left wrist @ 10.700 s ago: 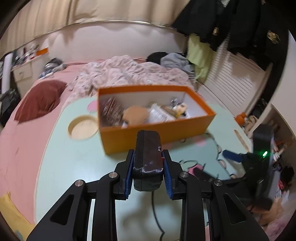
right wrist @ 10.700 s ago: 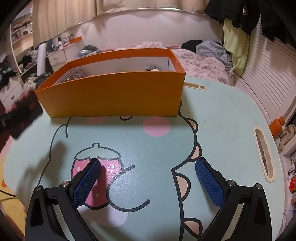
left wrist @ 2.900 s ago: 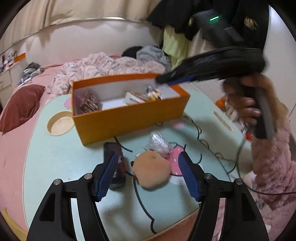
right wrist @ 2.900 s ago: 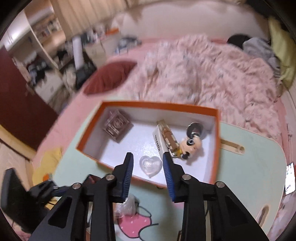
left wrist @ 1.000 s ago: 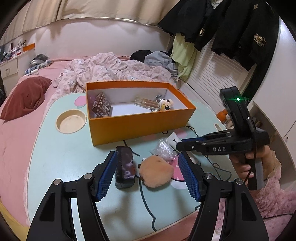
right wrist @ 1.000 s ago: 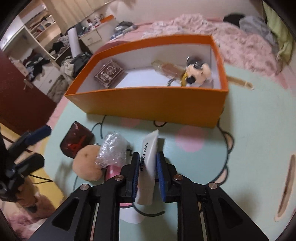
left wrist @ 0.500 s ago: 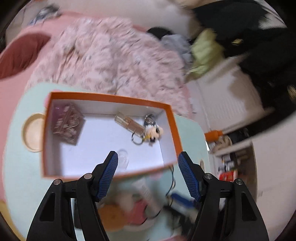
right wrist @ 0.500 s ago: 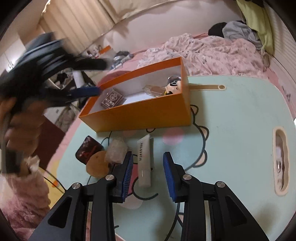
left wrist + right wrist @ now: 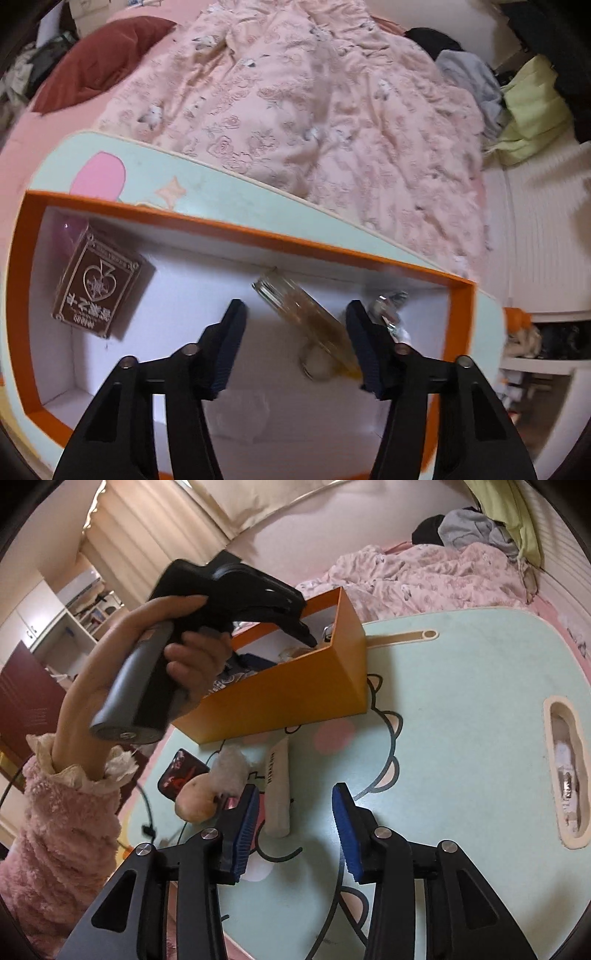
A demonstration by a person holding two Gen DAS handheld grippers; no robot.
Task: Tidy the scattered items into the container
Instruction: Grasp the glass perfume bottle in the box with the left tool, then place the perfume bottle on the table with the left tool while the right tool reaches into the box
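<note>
My left gripper (image 9: 295,343) is open and empty, reaching down into the orange box (image 9: 236,230). Inside lie a brown card pack (image 9: 94,286), a glass bottle (image 9: 310,317), a metal keyring (image 9: 388,306) and a clear heart-shaped piece (image 9: 240,413). My right gripper (image 9: 295,830) is open and empty above the table. In the right wrist view the orange box (image 9: 295,690) stands at the back with the left gripper (image 9: 236,590) over it. In front lie a white tube (image 9: 277,790), a crinkled plastic wrap (image 9: 231,766), a tan round pad (image 9: 195,799) and a dark red case (image 9: 179,771).
The mint cartoon table (image 9: 461,701) has a slot handle (image 9: 565,771) at the right. A bed with a pink quilt (image 9: 314,110) lies beyond the table. A cable (image 9: 147,812) hangs off the table's left edge.
My left gripper has dropped lower into the orange box. My right gripper has let go of the white tube, opened wider and drawn back a little.
</note>
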